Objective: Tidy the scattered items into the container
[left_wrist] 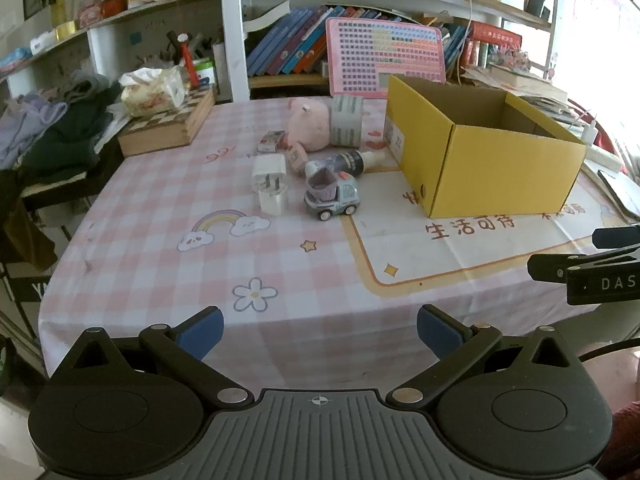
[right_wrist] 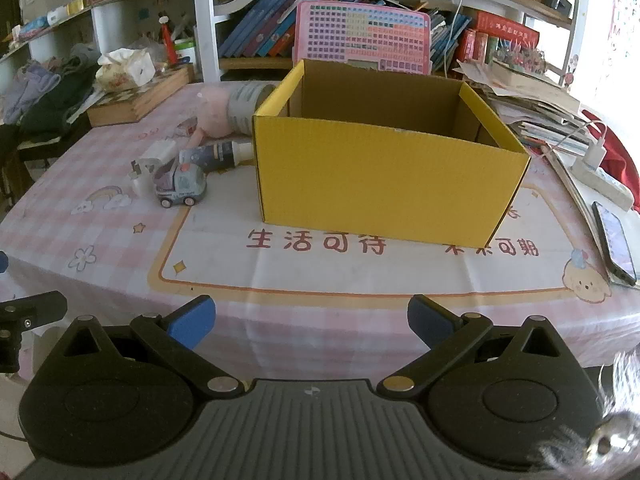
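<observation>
Both grippers, left [left_wrist: 320, 330] and right [right_wrist: 311, 322], hover with fingers spread wide before the bench [right_wrist: 360, 276], yellow box [right_wrist: 384, 184] and toy truck [left_wrist: 331, 196].

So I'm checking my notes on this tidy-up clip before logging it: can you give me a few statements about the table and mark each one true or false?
1. The yellow box stands open at the top. True.
2. The toy truck lies inside the box. False: it stands on the tablecloth, beside the box.
3. The left tool holds the white charger. False: its jaws are wide apart and hold nothing.
4. The right tool is open and holds nothing. True.
5. A phone lies on the table, on the box's far side from the toys. True.
</observation>
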Demonstrator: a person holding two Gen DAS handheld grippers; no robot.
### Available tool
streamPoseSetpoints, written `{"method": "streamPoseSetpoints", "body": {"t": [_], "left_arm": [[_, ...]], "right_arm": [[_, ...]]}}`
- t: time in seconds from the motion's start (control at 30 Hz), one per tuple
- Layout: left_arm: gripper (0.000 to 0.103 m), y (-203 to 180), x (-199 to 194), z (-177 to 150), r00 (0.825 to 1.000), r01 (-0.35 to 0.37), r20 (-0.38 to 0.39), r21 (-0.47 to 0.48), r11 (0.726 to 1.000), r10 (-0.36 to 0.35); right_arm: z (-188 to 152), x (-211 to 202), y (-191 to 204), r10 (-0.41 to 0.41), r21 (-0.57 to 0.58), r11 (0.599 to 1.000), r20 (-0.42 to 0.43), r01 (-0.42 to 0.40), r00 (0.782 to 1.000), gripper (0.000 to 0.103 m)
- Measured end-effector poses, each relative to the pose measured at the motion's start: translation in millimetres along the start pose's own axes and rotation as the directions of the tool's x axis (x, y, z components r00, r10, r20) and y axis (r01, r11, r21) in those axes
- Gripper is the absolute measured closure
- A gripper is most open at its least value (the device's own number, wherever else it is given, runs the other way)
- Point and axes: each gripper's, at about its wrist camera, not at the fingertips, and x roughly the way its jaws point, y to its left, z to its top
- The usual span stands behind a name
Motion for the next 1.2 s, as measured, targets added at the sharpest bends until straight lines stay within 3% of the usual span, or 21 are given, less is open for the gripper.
{"method": "streamPoseSetpoints", "body": {"t": [0.27, 0.3, 0.33, 1.2], "left_arm": [[0.000, 0.1, 0.4, -0.6, 1.000, -0.007, 0.000, -0.007, 1.000, 0.007], [0.000, 0.2, 0.4, -0.6, 0.993, -0.119, -0.008, -0.112, 0.986, 0.119], [0.000, 0.1, 0.4, -0.6, 0.992, -0.123, -0.009, -0.115, 0.986, 0.123], [0.000, 1.5, 0.3, -1.9, 0.995, -0.100, -0.025, -0.133, 0.986, 0.097]], "right_arm": [[-0.3, 0.2, 0.0, 0.001, 0.001, 1.000, -0.003, -0.001, 1.000, 0.000], [-0.3, 0.4, 0.0, 0.001, 0.001, 1.000, -0.003, -0.001, 1.000, 0.000], [-0.4, 0.4, 0.0, 0.002, 0.001, 1.000, -0.003, -0.002, 1.000, 0.000], [-3.4, 0.7, 1.1, 0.021, -0.010, 1.000, -0.022, -0.021, 1.000, 0.000]]}}
